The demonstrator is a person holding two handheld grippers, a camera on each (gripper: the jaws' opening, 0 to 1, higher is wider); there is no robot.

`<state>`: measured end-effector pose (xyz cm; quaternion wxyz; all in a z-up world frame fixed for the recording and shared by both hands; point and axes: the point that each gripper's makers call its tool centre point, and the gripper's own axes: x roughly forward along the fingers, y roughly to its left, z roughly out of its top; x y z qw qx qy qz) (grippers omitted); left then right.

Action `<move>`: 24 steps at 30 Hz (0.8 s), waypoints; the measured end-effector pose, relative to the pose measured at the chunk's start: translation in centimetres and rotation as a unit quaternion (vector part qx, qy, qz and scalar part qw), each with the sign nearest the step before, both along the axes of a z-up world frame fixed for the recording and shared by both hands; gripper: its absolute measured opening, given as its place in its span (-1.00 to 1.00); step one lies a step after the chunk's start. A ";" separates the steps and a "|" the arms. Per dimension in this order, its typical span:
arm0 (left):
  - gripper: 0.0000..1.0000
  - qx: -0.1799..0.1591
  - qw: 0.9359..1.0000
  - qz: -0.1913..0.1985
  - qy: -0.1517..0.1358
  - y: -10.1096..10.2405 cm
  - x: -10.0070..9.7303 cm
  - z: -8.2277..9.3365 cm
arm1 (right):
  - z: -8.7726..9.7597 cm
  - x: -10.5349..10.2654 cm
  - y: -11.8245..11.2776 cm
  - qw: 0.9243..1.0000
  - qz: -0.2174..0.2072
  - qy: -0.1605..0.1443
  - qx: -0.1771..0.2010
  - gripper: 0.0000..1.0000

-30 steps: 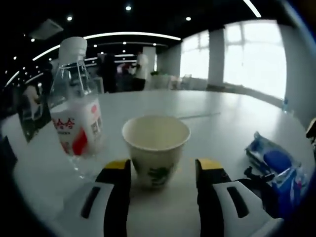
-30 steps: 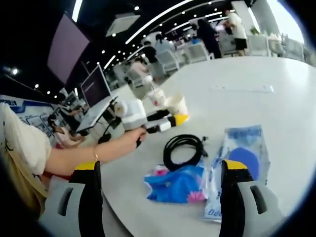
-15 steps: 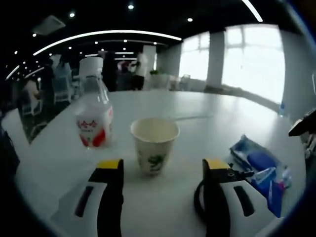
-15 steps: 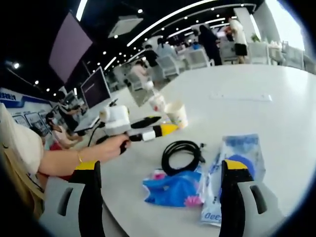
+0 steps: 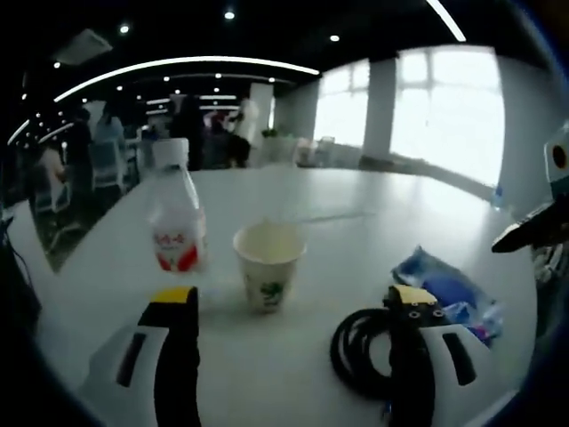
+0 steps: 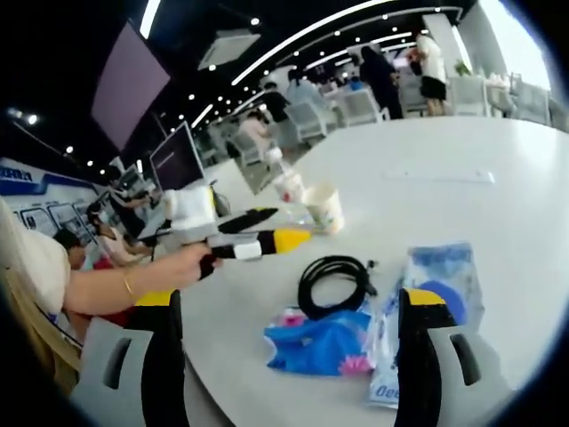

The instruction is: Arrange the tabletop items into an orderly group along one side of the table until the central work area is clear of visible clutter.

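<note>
In the left gripper view, a water bottle (image 5: 177,227) with a white cap and a red label was seen standing upright on the white counter (image 5: 293,191), and a paper cup (image 5: 268,266) stood just beside it on the right, apart from it. The left hand-held gripper (image 5: 286,307) was held wide open and nothing was gripped by it; the cup lay ahead of the gap between its jaws, not touched. It was judged that the light, empty cup could be tipped or pushed against the bottle if it were approached off-centre, and that the bottle, being tall and narrow, could be knocked over by a jaw swung past it. Further right, a coiled black cable (image 5: 360,349) lay partly behind the right jaw; it was judged that a loop could be caught and dragged. A blue packet (image 5: 442,287) lay beyond it.

In the right gripper view, a person's hand (image 6: 190,262) was seen holding the left hand-held gripper over the counter. The cable coil and a crumpled blue wrapper (image 6: 322,339) lay in the middle, with the blue packet to the right. The right hand-held gripper (image 6: 292,313) was also wide open and empty. These loose things stood in the central area and were not yet grouped along one side.
</note>
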<state>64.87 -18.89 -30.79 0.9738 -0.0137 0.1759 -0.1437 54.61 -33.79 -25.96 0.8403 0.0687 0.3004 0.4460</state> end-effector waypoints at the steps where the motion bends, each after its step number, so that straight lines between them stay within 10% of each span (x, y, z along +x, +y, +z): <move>1: 0.81 0.000 1.000 0.000 -0.001 0.1 -0.1 0.2 | -0.1 0.0 0.1 1.000 0.001 0.001 0.000 0.99; 24: 0.99 0.005 0.999 -0.048 0.003 -0.2 -5.8 4.5 | -1.2 -0.4 0.9 1.000 0.013 0.013 -0.015 0.99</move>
